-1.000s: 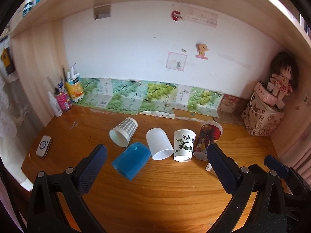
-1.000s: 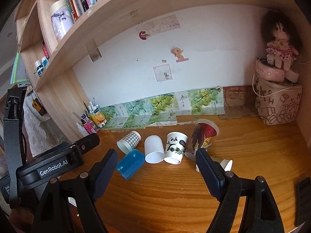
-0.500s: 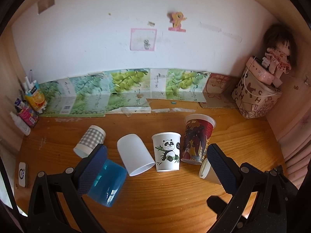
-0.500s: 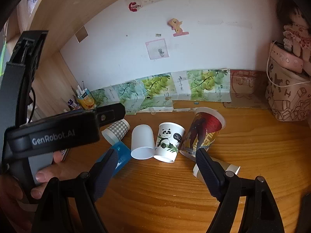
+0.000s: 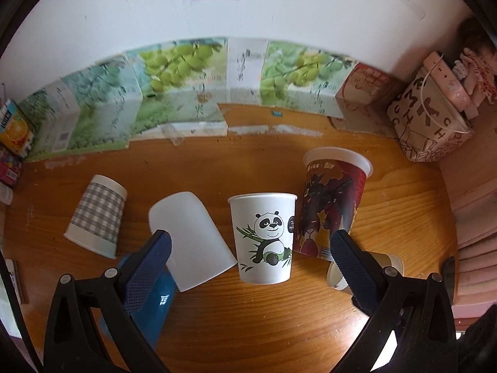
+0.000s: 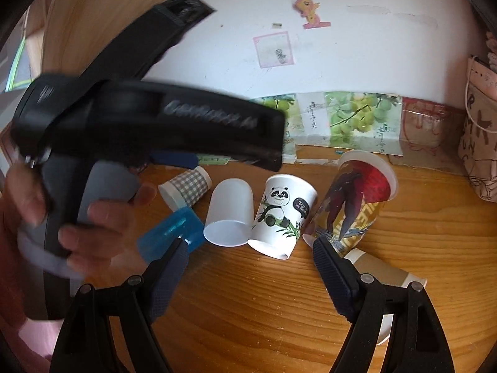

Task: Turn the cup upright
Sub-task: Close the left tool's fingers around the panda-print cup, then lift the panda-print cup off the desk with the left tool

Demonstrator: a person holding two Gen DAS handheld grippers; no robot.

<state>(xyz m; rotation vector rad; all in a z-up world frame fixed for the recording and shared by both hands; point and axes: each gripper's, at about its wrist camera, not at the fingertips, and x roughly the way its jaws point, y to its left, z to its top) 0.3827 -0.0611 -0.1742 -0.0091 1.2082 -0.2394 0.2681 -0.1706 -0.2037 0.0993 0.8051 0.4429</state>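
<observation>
the table (image 5: 248,326) carries a row of cups, and the panda cup (image 5: 264,237) makes the handiest landmark: it stands upright with its rim up, as does the tall red printed cup (image 5: 334,205) touching it on its right. the ones needing a flip lie on their sides to the panda cup's left: the plain white cup (image 5: 189,239) just beside it, mouth toward the camera and base pointing away toward the wall, then the checked cup (image 5: 98,219) further left, and the blue translucent cup (image 5: 152,295) in front of the white one. a tan paper cup (image 6: 382,269) also lies down, in front of the red cup. the left gripper (image 5: 248,248) hovers with its jaws spread wide and empty, the panda cup centred between them and the white cup just inside the left pad. the right gripper (image 6: 248,258) is likewise spread and empty, a little further back. my guess is the white cup comes next; its long axis runs roughly along the left jaws' reach, so they would probably need to shift left and close across its sides.
</observation>
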